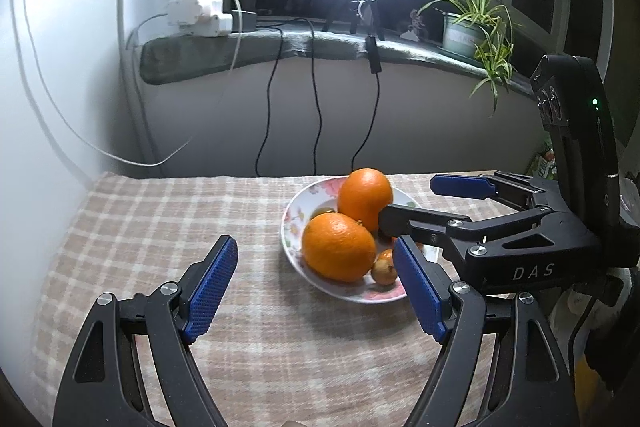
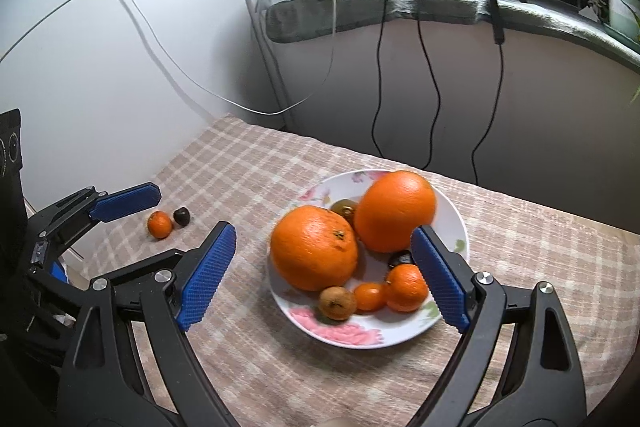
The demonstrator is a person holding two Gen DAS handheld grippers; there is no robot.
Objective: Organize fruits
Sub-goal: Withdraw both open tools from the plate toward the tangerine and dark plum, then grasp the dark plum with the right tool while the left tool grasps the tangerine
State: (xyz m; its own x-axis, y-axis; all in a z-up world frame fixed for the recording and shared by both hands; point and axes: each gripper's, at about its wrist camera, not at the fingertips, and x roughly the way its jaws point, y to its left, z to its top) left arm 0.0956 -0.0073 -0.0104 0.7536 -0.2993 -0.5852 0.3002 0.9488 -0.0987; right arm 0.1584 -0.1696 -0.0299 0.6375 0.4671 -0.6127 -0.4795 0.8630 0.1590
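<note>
Both grippers open and empty; fruit in floral white plate (image 2: 456, 223).
Left gripper (image 1: 316, 289) and right gripper (image 2: 324, 277), marked "DAS", hover over checked tablecloth (image 2: 248, 163); two large oranges (image 2: 314, 247) occupy the plate near the far edge.

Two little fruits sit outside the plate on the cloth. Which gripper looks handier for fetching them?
Probably the left gripper: in the right wrist view its open jaws sit right beside the small orange fruit and dark fruit. The right gripper is open over the plate.
</note>
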